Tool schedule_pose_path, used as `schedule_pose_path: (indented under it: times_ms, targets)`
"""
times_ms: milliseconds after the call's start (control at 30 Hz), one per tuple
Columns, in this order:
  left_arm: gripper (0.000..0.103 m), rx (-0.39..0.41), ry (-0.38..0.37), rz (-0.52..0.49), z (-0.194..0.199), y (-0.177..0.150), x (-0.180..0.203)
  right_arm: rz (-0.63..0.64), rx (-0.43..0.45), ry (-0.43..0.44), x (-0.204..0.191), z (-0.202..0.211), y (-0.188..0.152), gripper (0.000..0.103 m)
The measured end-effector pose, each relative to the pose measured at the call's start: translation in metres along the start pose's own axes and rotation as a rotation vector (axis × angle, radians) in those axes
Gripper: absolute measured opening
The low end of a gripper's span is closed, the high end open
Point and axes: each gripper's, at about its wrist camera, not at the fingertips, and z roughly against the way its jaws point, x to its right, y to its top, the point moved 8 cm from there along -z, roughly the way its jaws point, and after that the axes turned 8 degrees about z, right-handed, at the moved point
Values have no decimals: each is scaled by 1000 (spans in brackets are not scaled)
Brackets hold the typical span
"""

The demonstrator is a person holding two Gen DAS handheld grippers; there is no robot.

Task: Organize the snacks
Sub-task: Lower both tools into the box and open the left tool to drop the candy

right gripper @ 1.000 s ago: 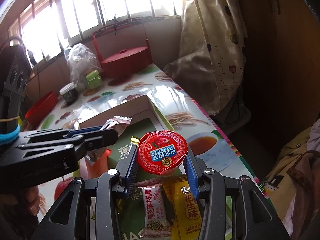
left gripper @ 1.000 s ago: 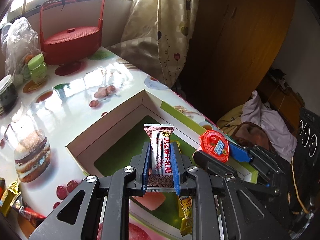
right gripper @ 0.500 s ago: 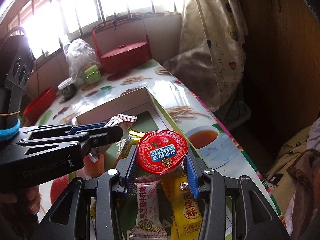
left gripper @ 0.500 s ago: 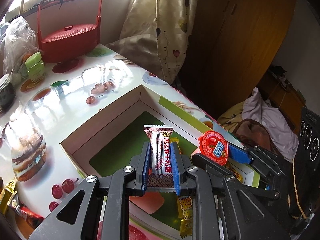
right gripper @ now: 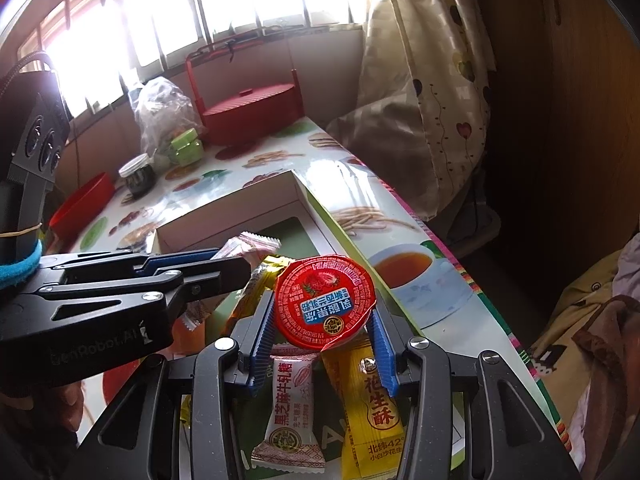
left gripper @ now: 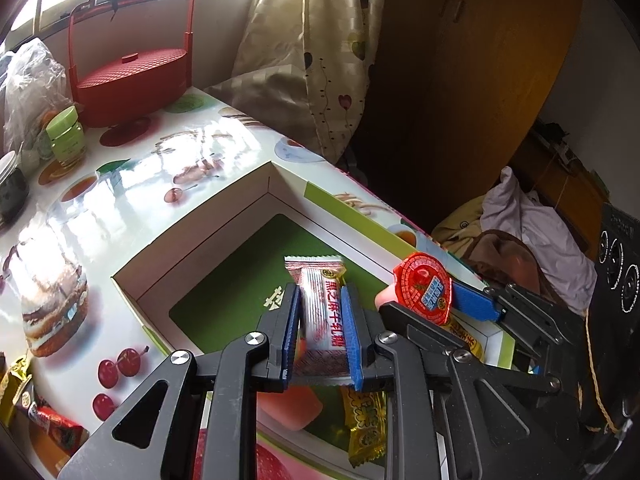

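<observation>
Holding: left gripper [left gripper: 320, 334] clamps the candy bar [left gripper: 322, 312] over the box [left gripper: 208, 236]; right gripper [right gripper: 322, 342] clamps the jelly cup [right gripper: 325, 302].
Releasing: lower each over bare green floor before parting the jaws.

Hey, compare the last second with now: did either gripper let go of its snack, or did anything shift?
Nothing was let go. The left gripper is still shut on the sesame nougat candy, though its jaws are just starting to open. The right gripper still holds the red-lidded jelly cup. Both views have drifted a little, bringing more of the box into view. The red basket and the snacks in the box stayed put.
</observation>
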Motion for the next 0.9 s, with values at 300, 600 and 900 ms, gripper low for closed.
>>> schedule_pose_path:
  times_ms: [300,600,900]
  targets:
    - [27,6,11,2,4,0,-1,9,-6,7,-5,5,-4,43]
    - [33,14,28,9,8,-3,-1,14,-7,11,-8,7,-6,44]
    - [48,21,19,6,15,-6,3,18,4,0,-9,15,-10,49]
